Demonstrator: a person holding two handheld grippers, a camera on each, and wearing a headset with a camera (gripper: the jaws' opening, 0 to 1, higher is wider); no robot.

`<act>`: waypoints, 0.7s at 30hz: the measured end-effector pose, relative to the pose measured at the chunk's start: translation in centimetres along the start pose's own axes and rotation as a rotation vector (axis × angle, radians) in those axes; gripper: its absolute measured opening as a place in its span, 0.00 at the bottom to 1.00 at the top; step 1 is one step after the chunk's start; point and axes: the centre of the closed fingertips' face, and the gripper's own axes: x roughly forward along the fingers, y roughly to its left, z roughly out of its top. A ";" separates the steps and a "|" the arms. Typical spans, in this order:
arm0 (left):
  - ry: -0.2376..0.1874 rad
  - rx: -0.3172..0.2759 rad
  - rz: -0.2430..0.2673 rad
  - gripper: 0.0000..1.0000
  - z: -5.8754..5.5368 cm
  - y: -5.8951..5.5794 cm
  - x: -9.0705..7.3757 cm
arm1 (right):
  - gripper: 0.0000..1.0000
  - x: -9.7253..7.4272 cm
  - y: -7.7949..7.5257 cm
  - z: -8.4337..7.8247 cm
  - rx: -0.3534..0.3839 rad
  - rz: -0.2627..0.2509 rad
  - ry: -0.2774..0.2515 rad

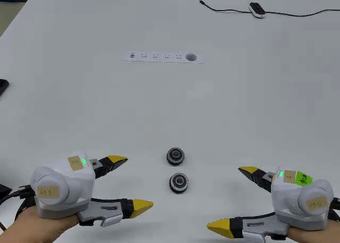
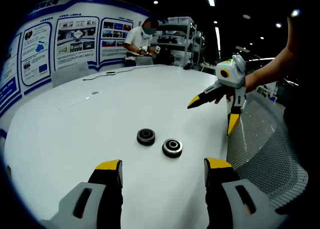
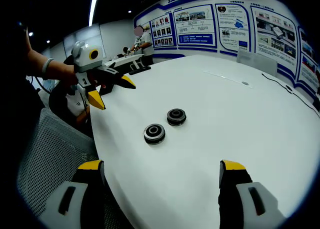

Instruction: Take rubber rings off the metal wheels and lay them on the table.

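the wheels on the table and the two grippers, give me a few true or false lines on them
1. The far wheel and the near wheel lie on the table between the two grippers. True.
2. The left gripper is shut on a wheel. False: its jaws stand apart, clear of both wheels.
3. The two wheels touch each other. False: a strip of bare table shows between them.
4. The right gripper is open and holds nothing. True.
5. A power strip lies on the table beyond the wheels. True.
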 end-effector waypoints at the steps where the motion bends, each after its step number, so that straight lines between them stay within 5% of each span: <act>1: 0.001 -0.002 -0.002 0.68 0.0 0.0 0.2 | 0.97 0.0 0.0 0.0 0.000 0.000 0.000; 21: 0.062 0.068 -0.043 0.49 0.6 -1.0 3.4 | 0.96 0.8 0.3 0.0 0.013 0.014 -0.004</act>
